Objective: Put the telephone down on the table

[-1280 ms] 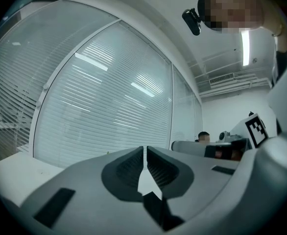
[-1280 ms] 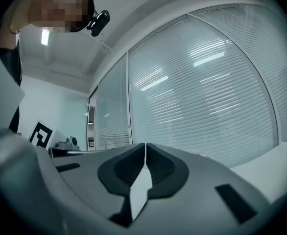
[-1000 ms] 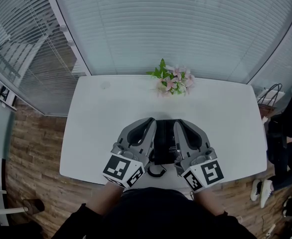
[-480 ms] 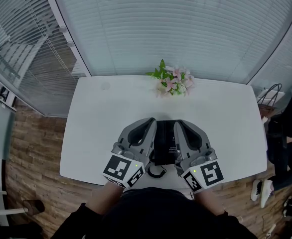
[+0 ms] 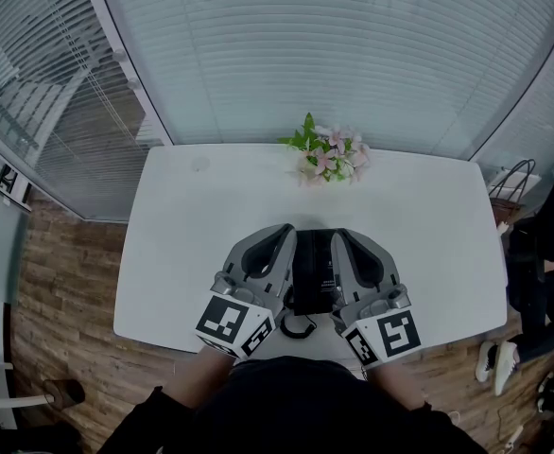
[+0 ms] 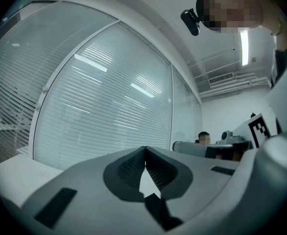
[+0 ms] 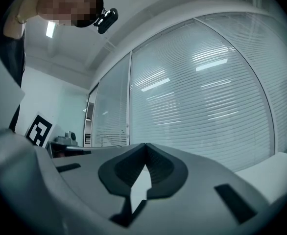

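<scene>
Left tool (image 5: 285,231) and right tool (image 5: 339,235): jaws together, gripping nothing; both flank the black telephone (image 5: 313,270) on the white surface (image 5: 178,253); pink flowers (image 5: 327,155) at far edge.

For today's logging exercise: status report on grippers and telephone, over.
Left gripper and right gripper: jaws shut, empty. Telephone between them at table's near edge. Flowers at far edge.

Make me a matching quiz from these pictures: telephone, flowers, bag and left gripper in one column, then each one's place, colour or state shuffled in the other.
1 telephone
2 flowers
3 bag
4 left gripper

A at the far edge of the table
B shut, nothing between its jaws
C black, with a cord
D off the table, to its right

Pairs: 1-C, 2-A, 3-D, 4-B
</scene>
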{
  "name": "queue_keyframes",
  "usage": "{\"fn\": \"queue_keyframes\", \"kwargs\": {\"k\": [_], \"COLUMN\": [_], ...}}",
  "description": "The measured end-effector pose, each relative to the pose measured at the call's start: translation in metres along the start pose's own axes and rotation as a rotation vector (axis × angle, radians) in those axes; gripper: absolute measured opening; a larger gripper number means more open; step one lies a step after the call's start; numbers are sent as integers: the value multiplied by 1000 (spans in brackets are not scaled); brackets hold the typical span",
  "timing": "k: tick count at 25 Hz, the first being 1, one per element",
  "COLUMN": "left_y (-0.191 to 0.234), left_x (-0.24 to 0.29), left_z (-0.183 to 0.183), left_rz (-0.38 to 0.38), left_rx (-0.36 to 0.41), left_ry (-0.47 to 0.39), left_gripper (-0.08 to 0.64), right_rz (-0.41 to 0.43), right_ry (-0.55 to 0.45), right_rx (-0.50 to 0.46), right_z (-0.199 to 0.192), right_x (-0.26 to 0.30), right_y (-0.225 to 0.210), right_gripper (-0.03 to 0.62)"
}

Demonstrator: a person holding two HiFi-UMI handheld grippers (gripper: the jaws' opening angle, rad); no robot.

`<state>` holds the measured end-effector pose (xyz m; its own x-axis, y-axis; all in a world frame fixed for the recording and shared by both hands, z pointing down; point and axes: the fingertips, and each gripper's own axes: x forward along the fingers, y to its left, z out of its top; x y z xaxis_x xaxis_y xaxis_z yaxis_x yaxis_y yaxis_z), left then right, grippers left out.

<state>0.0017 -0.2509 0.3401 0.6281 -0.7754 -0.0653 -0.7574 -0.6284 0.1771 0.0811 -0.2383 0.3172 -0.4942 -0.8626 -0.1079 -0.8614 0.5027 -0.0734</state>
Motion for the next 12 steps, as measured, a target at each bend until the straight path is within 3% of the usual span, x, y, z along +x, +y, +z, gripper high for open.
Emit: {"fn": "queue_keyframes", "kwargs": {"k": [12], "left_y": [-2], "left_x": [0], "left_z": [-1], "left_rz": [3], "left_rx": [0], "left_ry": [2], "left_gripper": [12], "right_rz": [-11], "right_ry": [0], "right_rx": [-6], "right_z": [0], "right_x": [-2], "right_y": [-1], "right_gripper": [5]}}
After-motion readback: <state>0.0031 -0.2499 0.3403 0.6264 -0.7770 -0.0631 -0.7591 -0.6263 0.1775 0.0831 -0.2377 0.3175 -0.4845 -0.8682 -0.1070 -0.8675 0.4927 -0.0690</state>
